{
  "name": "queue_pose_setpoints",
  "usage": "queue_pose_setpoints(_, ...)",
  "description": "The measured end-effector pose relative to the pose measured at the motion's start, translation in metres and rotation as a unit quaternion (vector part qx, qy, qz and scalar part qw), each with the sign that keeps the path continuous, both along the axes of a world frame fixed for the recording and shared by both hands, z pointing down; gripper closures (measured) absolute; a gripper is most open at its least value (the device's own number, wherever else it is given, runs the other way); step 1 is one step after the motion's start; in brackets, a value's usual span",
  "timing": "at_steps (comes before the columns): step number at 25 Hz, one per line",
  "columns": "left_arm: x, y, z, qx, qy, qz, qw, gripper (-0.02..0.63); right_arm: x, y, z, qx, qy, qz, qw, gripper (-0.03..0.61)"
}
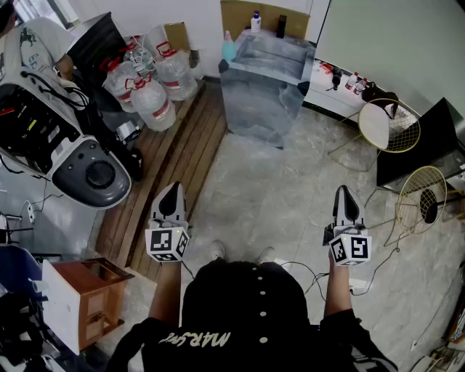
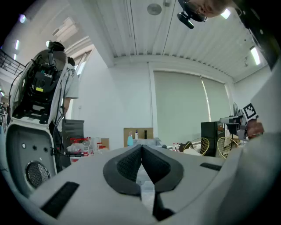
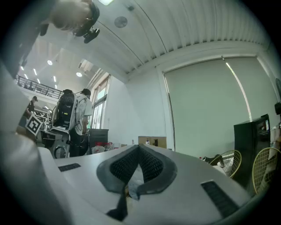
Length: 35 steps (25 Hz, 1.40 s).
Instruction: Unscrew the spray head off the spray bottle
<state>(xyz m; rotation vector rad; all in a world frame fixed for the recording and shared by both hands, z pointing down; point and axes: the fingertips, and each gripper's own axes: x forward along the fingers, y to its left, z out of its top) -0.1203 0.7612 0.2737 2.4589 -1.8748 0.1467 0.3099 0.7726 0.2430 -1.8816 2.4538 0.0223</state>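
Left gripper: your left gripper [image 1: 172, 190] is pressed together with nothing between the jaws. It is held about level and aimed toward the grey table [image 1: 265, 109].
Right gripper: your right gripper [image 1: 344, 192] is squeezed shut as well and empty, and it points the same way.
Gap: both tools are well short of the table, with open floor in between.
Spray bottle: the teal spray bottle [image 1: 228, 48] looks to stand at the table's far left corner, untouched, head on.
Axis: it stands upright with the spray head on top, so the twist will run around a vertical line.
Direction: the bottle is ahead of you and lies between your two tools.
Nearer hand: the left, I'd judge, since the bottle sits on the table's left side.
Neighbours: a white bottle [image 1: 255, 20] and a dark bottle [image 1: 281, 25] stand at the table's far edge.
Coming move: step up to the table and spread the jaws before anything else.
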Motion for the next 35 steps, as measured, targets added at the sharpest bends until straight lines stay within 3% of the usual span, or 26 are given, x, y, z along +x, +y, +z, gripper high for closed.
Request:
queue_pose_setpoints(13, 0.021, 0.011, -0.001, 0.001, -0.001, -0.008, 1.0000, 0.588, 0.011, 0.001, -0.001, 0.012, -0.008, -0.022, 1.000, 0.566)
queue_pose_setpoints(27, 0.081, 0.031, 0.000, -0.003, -0.007, -0.049, 0.9988, 0.588, 0.053, -0.017, 0.012, 0.001, -0.032, -0.103, 0.994, 0.566)
queue_pose_setpoints(35, 0.077, 0.019, 0.008, -0.011, -0.007, -0.068, 0.9976, 0.588, 0.057, -0.047, 0.020, -0.003, -0.020, -0.105, 0.994, 0.566)
